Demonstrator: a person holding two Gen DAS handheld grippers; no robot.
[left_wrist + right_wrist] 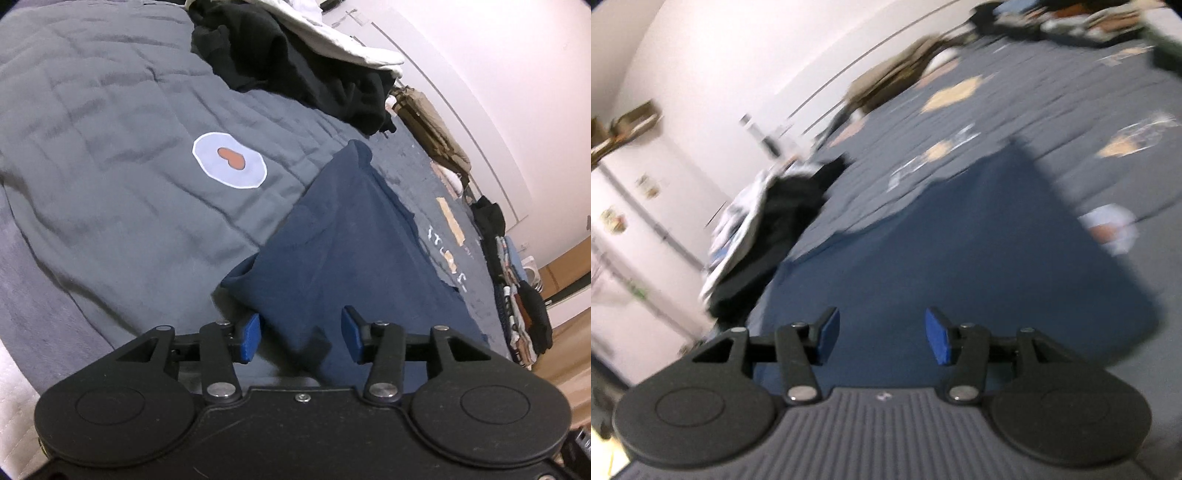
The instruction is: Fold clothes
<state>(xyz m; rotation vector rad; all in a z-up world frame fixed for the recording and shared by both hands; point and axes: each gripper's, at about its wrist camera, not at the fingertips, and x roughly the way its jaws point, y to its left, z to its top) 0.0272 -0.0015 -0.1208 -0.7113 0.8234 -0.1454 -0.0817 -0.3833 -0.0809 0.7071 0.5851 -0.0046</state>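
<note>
Navy garment (354, 236) lay on the grey bedspread (110, 155), partly folded by the look of it: a flat slab with one edge doubled over, near the black clothes heap (295, 70). You had both claws over its near edge. Left gripper (301, 338): jaws wide apart, cloth between the pads but nothing pinched. Right gripper (881, 338): same, gaping, empty, its view motion-blurred. Can't tell whether you were reaching in or backing off. Both tilted low, pointing along the bed.

Matt navy cloth garment (354, 240), seemingly cotton.
</note>
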